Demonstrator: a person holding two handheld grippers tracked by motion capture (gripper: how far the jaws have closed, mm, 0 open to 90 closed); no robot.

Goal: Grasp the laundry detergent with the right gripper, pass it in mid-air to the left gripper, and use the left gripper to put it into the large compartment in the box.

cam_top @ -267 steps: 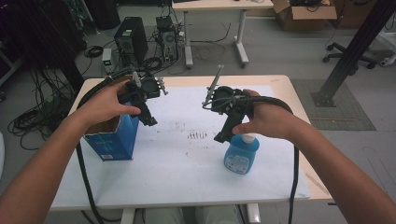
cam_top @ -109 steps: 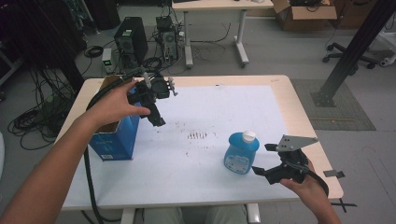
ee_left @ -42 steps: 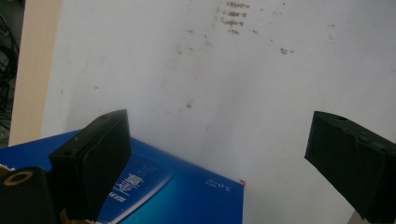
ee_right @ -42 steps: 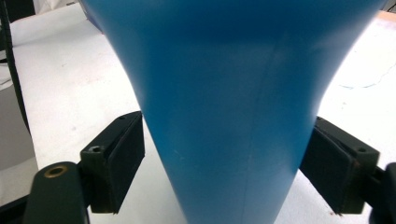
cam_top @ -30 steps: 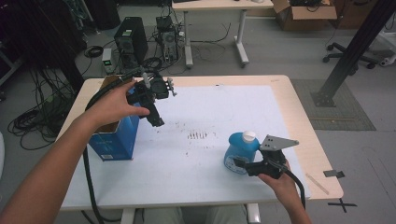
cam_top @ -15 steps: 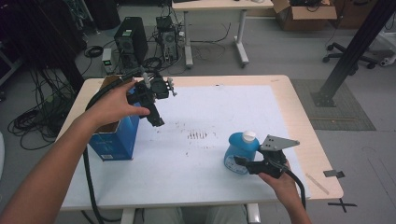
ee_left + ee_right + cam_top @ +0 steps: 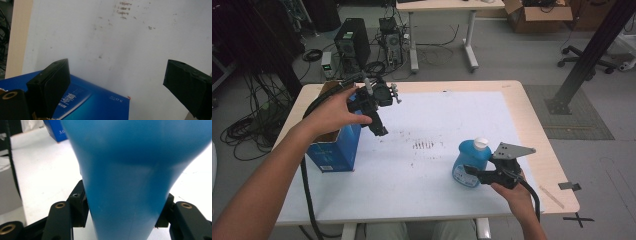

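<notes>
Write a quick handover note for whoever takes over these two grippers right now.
Right gripper: jaws have just been closing, now shut on the blue bottle, which stands upright near the table's right front.
Left gripper: jaws open, nothing between them, held above the blue box at the left edge.
Done: bottle gripped.
Left: lift and move the bottle, possibly to the box.

The blue box [image 7: 82,105] at the desk's left edge carries white print. In the left gripper view, small figures near its corner read upside down as roughly "3.0", beside white characters too blurred to read. In the right gripper view the box [image 7: 56,130] shows white letters beginning "SO", cut off by the blue bottle.
</notes>
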